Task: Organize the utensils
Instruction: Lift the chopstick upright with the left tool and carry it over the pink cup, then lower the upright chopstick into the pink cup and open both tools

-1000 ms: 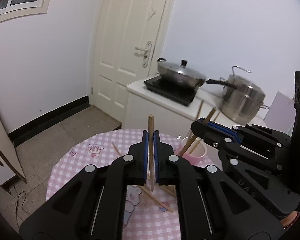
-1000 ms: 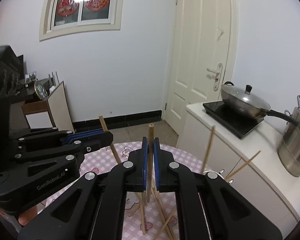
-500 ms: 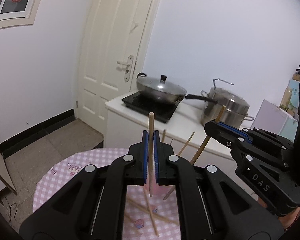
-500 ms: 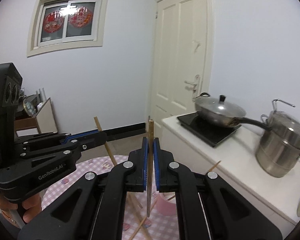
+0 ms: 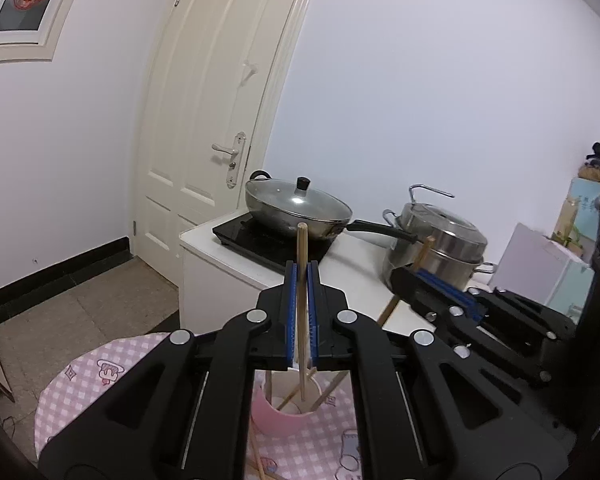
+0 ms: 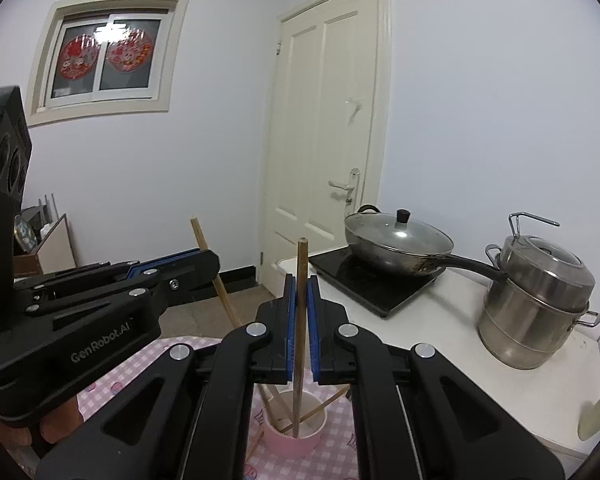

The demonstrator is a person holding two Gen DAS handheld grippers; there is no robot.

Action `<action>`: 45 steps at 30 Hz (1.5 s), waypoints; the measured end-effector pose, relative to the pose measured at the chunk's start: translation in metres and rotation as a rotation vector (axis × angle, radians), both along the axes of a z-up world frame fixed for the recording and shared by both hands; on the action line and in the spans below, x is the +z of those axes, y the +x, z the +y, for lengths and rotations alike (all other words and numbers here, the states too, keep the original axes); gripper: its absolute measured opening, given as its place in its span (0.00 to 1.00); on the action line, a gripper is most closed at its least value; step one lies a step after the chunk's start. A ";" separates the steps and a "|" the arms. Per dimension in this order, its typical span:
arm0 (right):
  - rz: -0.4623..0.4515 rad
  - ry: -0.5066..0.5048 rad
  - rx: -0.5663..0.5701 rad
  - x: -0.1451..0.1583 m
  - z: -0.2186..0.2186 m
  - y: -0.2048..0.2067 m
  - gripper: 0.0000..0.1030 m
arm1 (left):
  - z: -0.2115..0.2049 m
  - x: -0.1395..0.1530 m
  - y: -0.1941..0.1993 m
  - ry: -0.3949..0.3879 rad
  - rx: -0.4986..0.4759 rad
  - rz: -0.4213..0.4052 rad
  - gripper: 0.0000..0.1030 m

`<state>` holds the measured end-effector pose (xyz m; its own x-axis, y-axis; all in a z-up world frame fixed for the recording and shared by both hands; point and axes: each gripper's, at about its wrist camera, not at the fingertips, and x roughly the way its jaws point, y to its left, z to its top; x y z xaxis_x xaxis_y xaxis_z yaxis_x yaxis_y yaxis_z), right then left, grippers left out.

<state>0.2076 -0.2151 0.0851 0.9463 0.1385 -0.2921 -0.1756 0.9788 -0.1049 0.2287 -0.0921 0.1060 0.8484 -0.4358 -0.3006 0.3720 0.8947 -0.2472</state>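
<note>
Holding one chopstick (image 5: 301, 320) upright each, the left gripper (image 5: 301, 280) and right gripper (image 6: 299, 284) hang just above the pink cup (image 6: 296, 436), tips pointing down into it.

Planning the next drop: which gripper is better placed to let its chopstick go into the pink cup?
Probably the right gripper: its chopstick already has its tip inside the pink cup. The left gripper holds its chopstick above the rim.

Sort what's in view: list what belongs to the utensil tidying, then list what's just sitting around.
Job:
left gripper, shut on a chopstick
right gripper, shut on another chopstick
pink cup holding chopsticks

Lying about:
lidded wok
steel pot
</note>
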 end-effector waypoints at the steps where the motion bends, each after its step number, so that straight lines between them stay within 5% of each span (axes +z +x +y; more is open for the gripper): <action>1: -0.002 0.004 -0.004 -0.001 -0.002 0.001 0.04 | -0.002 -0.004 0.004 0.004 0.004 0.003 0.05; 14: 0.059 0.058 -0.033 -0.035 -0.019 0.019 0.04 | -0.018 -0.051 0.026 0.081 0.013 0.064 0.05; 45: 0.166 0.099 -0.036 -0.071 -0.032 0.016 0.04 | -0.035 -0.051 -0.003 0.192 -0.043 -0.013 0.06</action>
